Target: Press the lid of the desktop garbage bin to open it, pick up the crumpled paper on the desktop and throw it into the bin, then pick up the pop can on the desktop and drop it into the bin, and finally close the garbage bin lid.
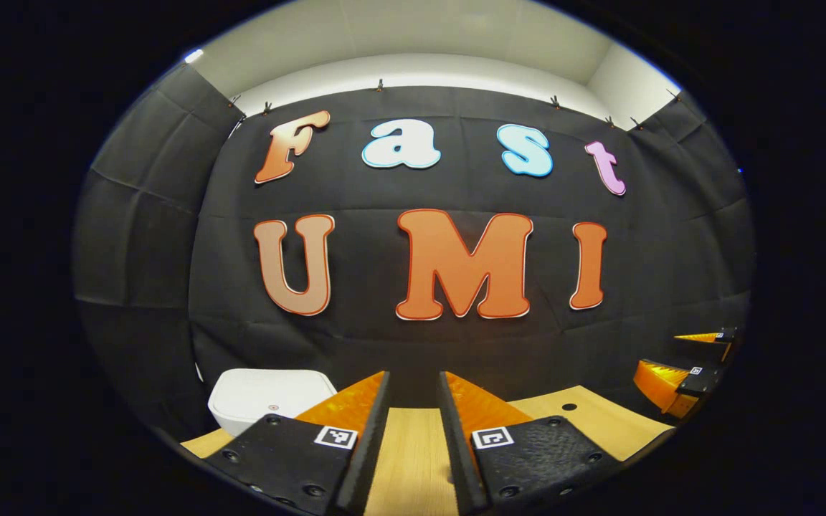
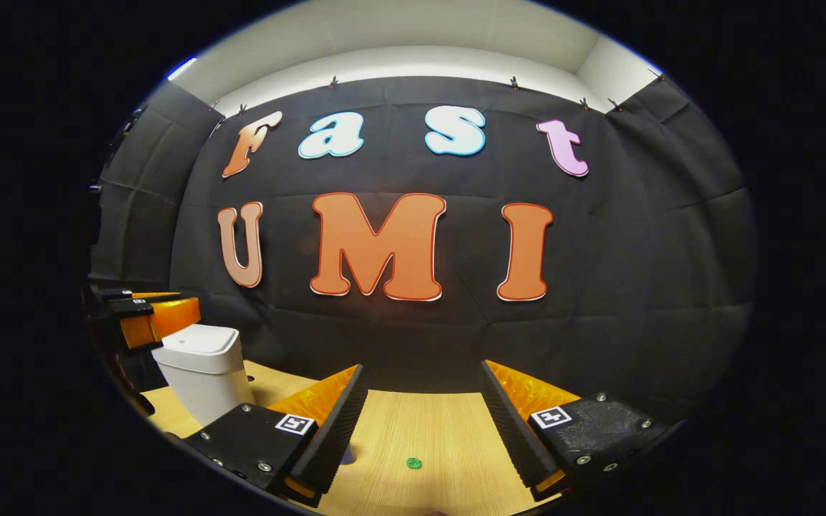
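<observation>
The white desktop bin (image 1: pixel 269 398) stands at the lower left of the left gripper view with its lid down flat. My left gripper (image 1: pixel 414 376) hovers just right of it over the wooden table (image 1: pixel 413 459), open with a narrow gap and nothing between its fingers. In the right gripper view the bin (image 2: pixel 201 365) sits at the left, lid down, with the left gripper (image 2: pixel 144 315) just behind and above it. Over the table's middle, my right gripper (image 2: pixel 422 365) is wide open and holds nothing. The left gripper view shows the right gripper (image 1: pixel 692 369) at the far right.
A small green dot (image 2: pixel 414 463) lies on the wooden table (image 2: pixel 449 430) between the right gripper's fingers. A small dark hole (image 1: pixel 569 406) marks the tabletop near its back edge. The black cloth wall stands close behind the table.
</observation>
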Demonstrator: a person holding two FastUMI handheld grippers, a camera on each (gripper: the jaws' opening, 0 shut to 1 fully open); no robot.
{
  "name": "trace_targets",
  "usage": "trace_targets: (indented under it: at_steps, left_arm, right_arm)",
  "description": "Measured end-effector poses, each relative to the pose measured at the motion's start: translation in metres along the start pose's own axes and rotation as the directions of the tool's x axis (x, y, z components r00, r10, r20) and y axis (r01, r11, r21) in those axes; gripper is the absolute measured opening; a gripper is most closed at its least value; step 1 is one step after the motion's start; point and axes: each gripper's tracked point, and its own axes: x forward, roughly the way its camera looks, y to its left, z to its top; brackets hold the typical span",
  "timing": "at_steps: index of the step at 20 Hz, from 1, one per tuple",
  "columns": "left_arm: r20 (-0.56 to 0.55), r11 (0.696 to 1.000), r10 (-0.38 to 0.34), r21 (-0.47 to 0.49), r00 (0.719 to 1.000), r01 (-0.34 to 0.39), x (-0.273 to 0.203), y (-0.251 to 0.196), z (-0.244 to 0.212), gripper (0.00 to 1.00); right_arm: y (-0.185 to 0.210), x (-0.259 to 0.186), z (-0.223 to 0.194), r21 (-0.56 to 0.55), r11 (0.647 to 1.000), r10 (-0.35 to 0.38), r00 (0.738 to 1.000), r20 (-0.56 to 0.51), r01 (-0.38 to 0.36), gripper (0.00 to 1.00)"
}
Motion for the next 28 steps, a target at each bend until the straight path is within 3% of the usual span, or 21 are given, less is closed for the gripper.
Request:
trace_targets:
  at_steps: [5, 9, 13, 16, 23, 28]
  left_arm:
    - [-0.051, 0.997, 0.078, -0.014, 0.996, -0.078, 0.002, 0.021, -0.005, 0.02]
    - [-0.147, 0.996, 0.085, -0.017, 0.986, -0.088, -0.006, 0.034, -0.009, 0.0]
    - [-0.279, 0.993, 0.088, -0.052, 0.956, -0.106, -0.014, 0.04, -0.024, 0.0]
    - [-0.395, 0.99, 0.075, -0.08, 0.916, -0.116, -0.029, 0.041, -0.036, 0.0]
    - [-0.624, 0.975, -0.011, -0.18, 0.781, -0.13, -0.065, 0.03, -0.062, 0.0]
    - [-0.675, 0.966, -0.011, -0.196, 0.738, -0.166, -0.068, 0.029, -0.077, 0.0]
  right_arm:
    - [0.008, 0.004, -0.003, 0.0, 1.0, 0.019, 1.0, -0.007, -0.019, 0.94]
    - [0.009, 0.007, -0.007, -0.002, 1.0, 0.023, 1.0, -0.015, -0.023, 0.94]
    - [0.008, 0.008, -0.012, 0.002, 1.0, 0.025, 0.999, -0.027, -0.025, 0.94]
    - [0.003, 0.008, -0.015, 0.008, 1.0, 0.019, 0.999, -0.031, -0.019, 0.94]
    - [-0.007, 0.009, -0.025, 0.02, 1.0, -0.002, 0.998, -0.057, 0.003, 0.94]
    - [-0.016, 0.007, -0.032, 0.019, 1.0, -0.02, 0.997, -0.072, 0.022, 0.94]
